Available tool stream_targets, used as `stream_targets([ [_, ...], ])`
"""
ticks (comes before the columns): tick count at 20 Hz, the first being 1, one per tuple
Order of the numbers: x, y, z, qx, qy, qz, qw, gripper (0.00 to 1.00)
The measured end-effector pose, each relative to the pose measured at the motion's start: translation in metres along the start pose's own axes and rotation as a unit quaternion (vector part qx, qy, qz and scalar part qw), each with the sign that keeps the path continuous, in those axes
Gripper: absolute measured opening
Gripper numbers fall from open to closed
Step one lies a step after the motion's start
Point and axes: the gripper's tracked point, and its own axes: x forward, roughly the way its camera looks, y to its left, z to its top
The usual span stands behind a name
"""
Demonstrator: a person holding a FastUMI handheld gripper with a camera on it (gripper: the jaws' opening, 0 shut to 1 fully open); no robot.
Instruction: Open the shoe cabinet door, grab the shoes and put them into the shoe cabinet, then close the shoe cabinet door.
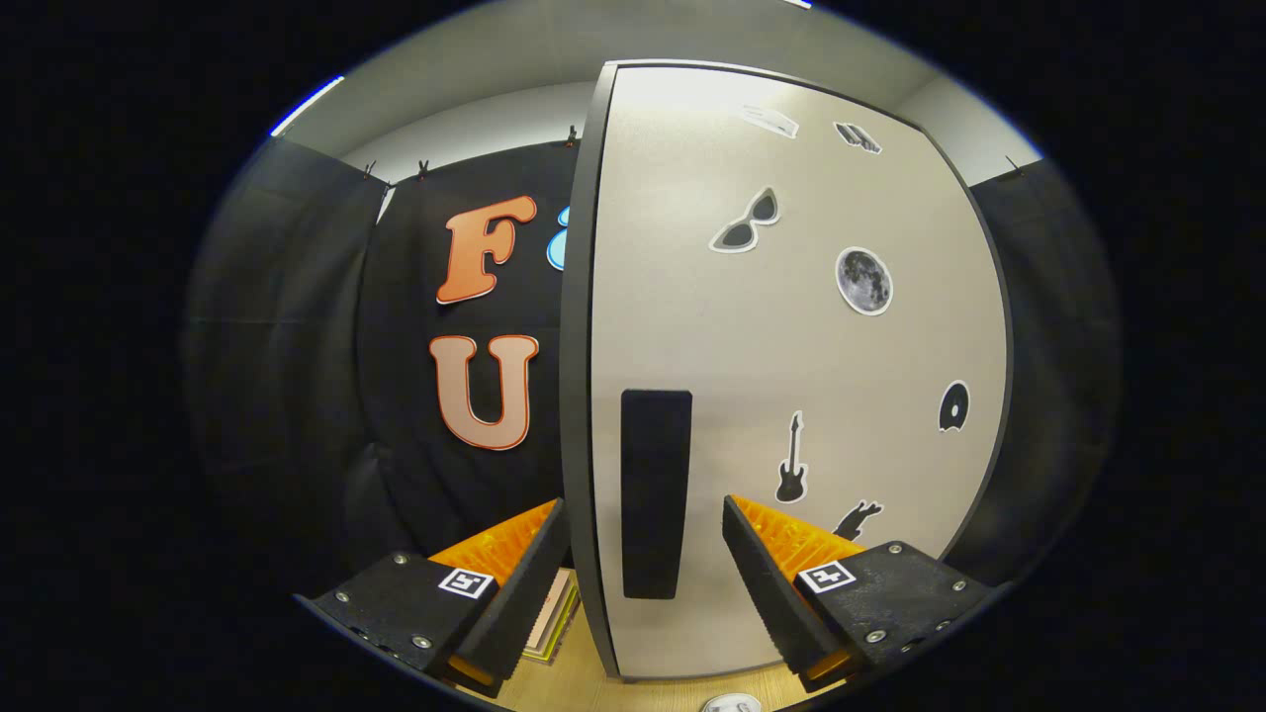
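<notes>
While my gripper point(645, 554) stands wide open, holding nothing, the pale stiff panel door point(791, 346) of the shoe cabinet stands between my fingers. Its black upright bar handle point(655, 494), rigid and probably slick, looks the right place to pinch.

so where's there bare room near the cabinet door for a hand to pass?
Free: the gap left of the cabinet door edge, toward the black cloth wall, and the bare wood floor strip below the door. Crowded: the gripper is open, fingers straddling the door edge and its black handle; a flat item lies by the left finger.
</notes>
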Motion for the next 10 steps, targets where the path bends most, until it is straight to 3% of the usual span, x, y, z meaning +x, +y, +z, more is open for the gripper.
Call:
stream_targets([
  [2, 0.007, -0.003, -0.005, 0.006, 0.007, -0.006, 1.000, 0.92],
  [4, 0.012, -0.006, -0.007, 0.008, 0.009, -0.015, 1.000, 0.82],
  [7, 0.014, -0.007, -0.014, 0.023, 0.029, -0.018, 0.999, 0.45],
  [8, 0.013, -0.007, -0.013, 0.027, 0.027, -0.021, 0.999, 0.37],
  [10, 0.011, -0.007, -0.014, 0.025, 0.026, -0.023, 0.999, 0.35],
])
